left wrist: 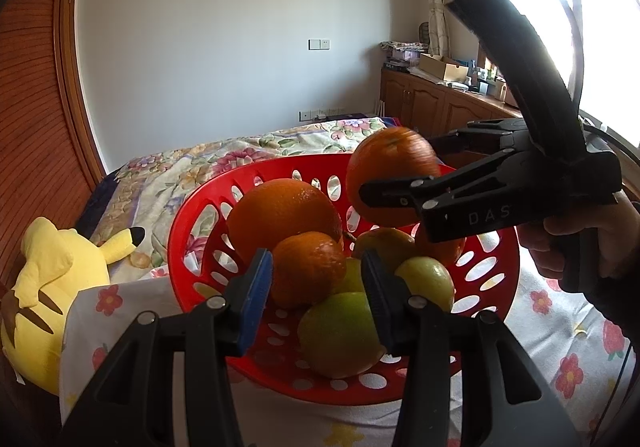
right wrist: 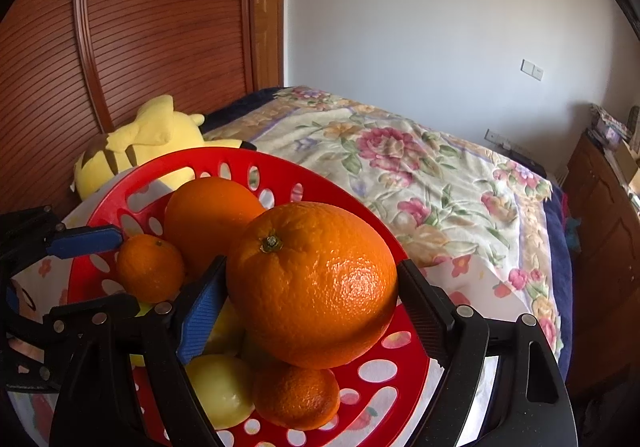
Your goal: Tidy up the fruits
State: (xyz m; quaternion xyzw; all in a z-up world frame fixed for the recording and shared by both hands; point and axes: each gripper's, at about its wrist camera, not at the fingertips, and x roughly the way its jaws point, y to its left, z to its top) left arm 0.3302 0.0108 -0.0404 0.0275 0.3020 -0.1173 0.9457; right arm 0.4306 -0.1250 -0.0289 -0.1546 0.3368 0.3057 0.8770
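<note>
A red slotted basket stands on the bed with several fruits in it. My right gripper is shut on a large orange, held just above the basket's right side. Another large orange lies at the back of the basket. My left gripper reaches in over the near rim, its blue pads apart on either side of a small orange. Green and yellow fruits lie lower in the basket.
A yellow plush toy lies left of the basket. The floral bedspread stretches behind it. A wooden wardrobe stands at the left and low cabinets at the right. A person's hand holds the right gripper.
</note>
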